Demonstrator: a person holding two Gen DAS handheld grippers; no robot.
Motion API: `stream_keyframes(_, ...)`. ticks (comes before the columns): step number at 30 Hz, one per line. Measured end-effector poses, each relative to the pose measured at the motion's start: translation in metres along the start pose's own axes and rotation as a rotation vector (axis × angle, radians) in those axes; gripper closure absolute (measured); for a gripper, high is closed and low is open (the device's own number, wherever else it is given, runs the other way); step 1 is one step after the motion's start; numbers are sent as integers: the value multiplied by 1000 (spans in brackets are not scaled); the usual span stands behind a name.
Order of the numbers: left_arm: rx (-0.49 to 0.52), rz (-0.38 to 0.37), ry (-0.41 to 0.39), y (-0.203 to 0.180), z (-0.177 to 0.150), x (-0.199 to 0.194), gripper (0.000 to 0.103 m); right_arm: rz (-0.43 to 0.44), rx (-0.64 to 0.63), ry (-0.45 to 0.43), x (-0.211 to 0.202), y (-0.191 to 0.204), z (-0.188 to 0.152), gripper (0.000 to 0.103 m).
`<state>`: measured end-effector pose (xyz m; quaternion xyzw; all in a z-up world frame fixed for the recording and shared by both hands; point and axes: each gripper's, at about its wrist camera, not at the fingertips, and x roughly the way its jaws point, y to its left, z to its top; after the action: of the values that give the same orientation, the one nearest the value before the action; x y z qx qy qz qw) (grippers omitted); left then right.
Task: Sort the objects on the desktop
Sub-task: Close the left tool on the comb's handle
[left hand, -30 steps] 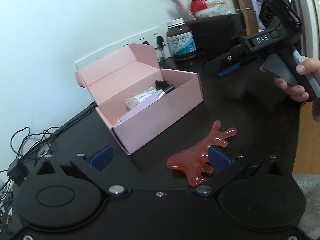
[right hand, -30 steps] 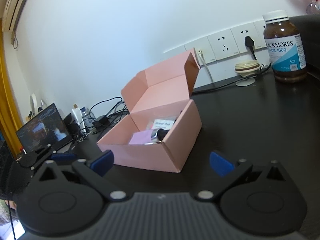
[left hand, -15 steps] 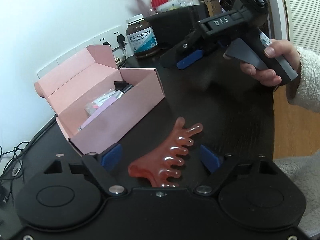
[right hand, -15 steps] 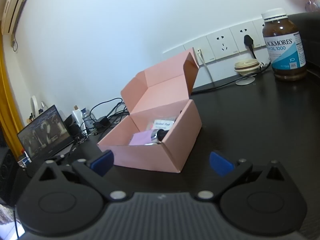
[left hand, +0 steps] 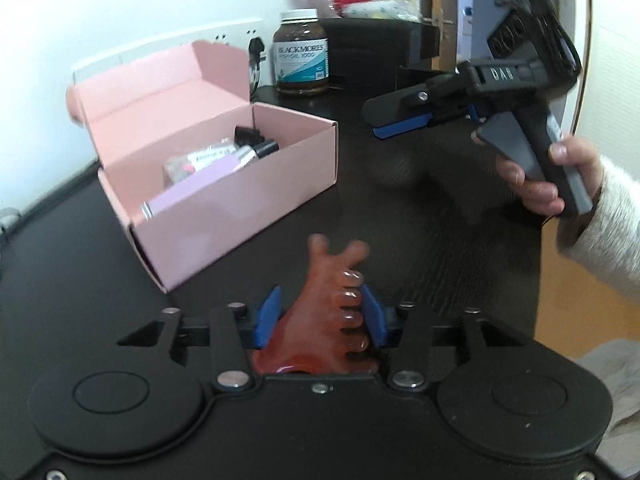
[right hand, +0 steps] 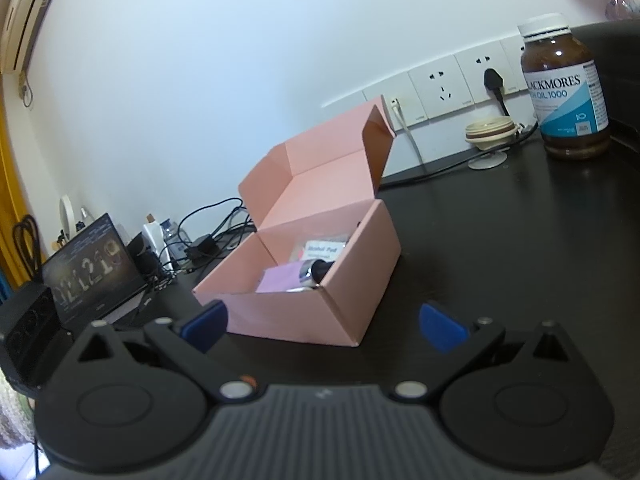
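While both wrist views show one dark desktop, findings are itemised below.

Left gripper (left hand: 320, 312): jaws drawn in close on either side of the red comb-like massager (left hand: 320, 300); blue pads (left hand: 269, 316) sit against its flanks, the right one touching the teeth. Hold appears made, though the picture is blurred.

Red massager: near edge of the desk (left hand: 440, 248), between the left fingers, its prongs pointing far and right; just near-right of the pink box.

Pink box (left hand: 224, 200): lid open and standing back toward the wall; inside lie a lilac tube (left hand: 200, 184), a small clear packet (right hand: 322, 249) and a dark-capped item.

Right gripper (right hand: 322, 326): jaws spread wide, nothing between them; held above the desk by a hand (left hand: 536, 176) in a pale fleecy sleeve, right of the box and facing it.

Brown supplement bottle (right hand: 566, 88): upright at the far side, near the wall sockets (right hand: 440, 88), well apart from the box.

Far left: small screen (right hand: 90, 268) and tangled cables.
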<state>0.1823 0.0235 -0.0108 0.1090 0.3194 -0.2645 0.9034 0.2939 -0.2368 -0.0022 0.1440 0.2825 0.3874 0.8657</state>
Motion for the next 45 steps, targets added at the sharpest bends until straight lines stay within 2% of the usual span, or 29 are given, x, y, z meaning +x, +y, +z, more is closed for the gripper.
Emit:
stream_keyframes(4,-19,-15,-3,2,-1,0,58,1,-2,2,0,0,0,1)
stream_keyframes(5,-26,-22,-5,3,-1,1,54,1,-1,3,0,0,0,1)
stream_keyframes(9,-15,-16,-10,-2,-1,4,53,1,4,1,0,0,0,1)
stream_keyframes(10,-15,-14,-9,-2,0,5,53,1,4,0,0,0,0,1)
stream_keyframes(12,-2,-16,-9,-5,2,6,64,-1,5,-1,0,0,0,1)
stream_keyframes(13,5,-16,-9,-6,2,6,64,-2,6,-1,0,0,0,1)
stream_keyframes(18,62,16,1,-12,6,6,66,-1,9,-3,0,0,0,1)
stream_keyframes(27,55,84,-56,-9,2,-8,67,2,4,-6,0,1,0,1)
stream_keyframes(33,65,101,-23,-10,-2,-3,67,3,4,-5,0,0,0,1)
stream_keyframes(41,40,147,-94,-2,6,-16,67,4,6,-6,0,0,1,1)
stream_keyframes(45,35,180,-129,5,22,-15,67,6,7,-8,0,0,0,1)
